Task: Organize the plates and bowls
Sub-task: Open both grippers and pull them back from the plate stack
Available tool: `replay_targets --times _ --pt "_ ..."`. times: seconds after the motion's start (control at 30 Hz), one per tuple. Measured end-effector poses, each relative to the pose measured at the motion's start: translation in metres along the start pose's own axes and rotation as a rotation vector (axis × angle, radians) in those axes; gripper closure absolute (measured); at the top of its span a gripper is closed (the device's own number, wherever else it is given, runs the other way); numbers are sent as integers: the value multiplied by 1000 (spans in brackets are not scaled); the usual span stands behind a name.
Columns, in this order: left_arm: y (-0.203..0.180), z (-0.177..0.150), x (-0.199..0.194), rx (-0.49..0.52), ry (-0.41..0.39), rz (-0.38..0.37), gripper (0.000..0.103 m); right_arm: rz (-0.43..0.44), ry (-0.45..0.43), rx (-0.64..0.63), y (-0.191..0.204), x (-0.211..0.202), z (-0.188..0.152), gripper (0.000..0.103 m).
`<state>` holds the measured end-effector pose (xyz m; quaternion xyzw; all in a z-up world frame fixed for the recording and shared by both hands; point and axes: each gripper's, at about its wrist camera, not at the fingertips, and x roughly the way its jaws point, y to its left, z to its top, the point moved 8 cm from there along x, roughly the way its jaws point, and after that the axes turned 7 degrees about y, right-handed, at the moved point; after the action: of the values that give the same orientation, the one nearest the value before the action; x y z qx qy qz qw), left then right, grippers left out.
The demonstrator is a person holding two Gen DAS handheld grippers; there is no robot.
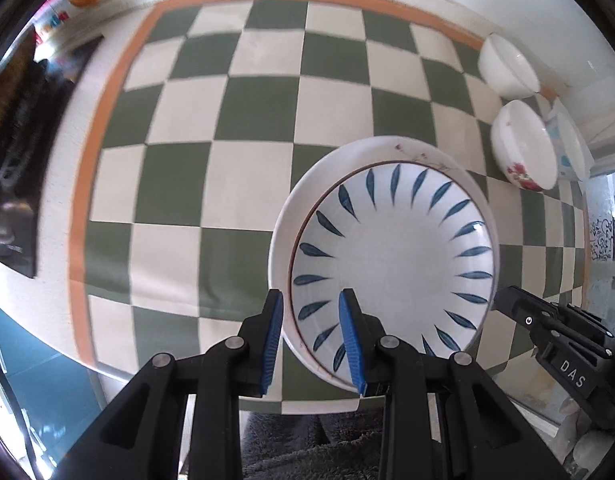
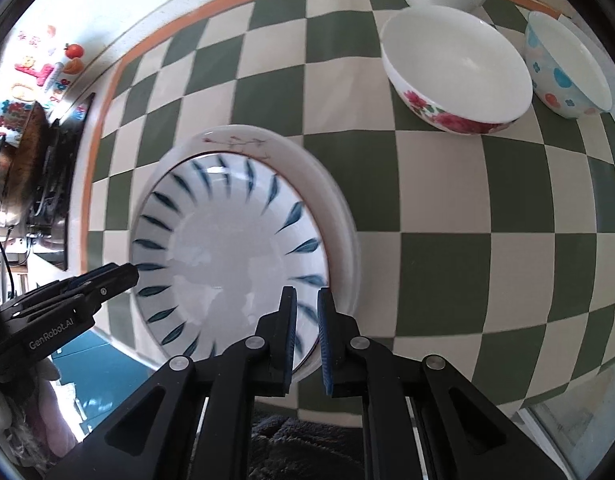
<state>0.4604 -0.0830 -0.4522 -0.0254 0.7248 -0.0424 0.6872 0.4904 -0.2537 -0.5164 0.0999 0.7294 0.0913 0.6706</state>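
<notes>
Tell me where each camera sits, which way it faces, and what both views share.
Left wrist: on the left gripper, facing down at the leaf bowl; its jaws clamp the bowl's left rim; the right gripper shows.
Right wrist: on the right gripper, facing steeply down; jaws shut on the bowl's right rim; the left gripper shows.
Shared: the leaf bowl, checked cloth, floral bowl.

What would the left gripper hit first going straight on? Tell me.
Nothing new: the left gripper is clamped on the rims of the bowl and the plate under it. Pushed on, it would probably meet the checked cloth below, though depth is unclear.
</notes>
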Motion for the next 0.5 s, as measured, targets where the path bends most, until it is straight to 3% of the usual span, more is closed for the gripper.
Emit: replay_targets --times 0.1,0.2,0.23,0.27,0.33,0.37,0.43,0.5 --pt "-1 -13 -24 20 -61 6 75 -10 -38 -18 10 -17 -14 90" --pt "-1 -22 -50 39 -122 5 66 -26 -93 -32 20 -40 -31 80" --pt "0 -25 -59 45 -143 4 58 -35 -111 -30 21 -47 -37 76" --pt "-1 -27 -66 51 -164 5 44 -41 -134 -33 25 -57 -43 74" --pt "-2 -30 -81 69 -207 8 19 -32 -166 -35 31 -72 -53 61" --pt "-2 -32 -88 72 -228 10 15 -26 -186 -38 35 -82 -59 56" --pt "-2 -38 -102 79 -267 15 11 -20 -221 -46 42 -97 -69 30" --pt "-1 -42 -112 77 -293 11 9 -26 -255 -51 49 -114 -77 19"
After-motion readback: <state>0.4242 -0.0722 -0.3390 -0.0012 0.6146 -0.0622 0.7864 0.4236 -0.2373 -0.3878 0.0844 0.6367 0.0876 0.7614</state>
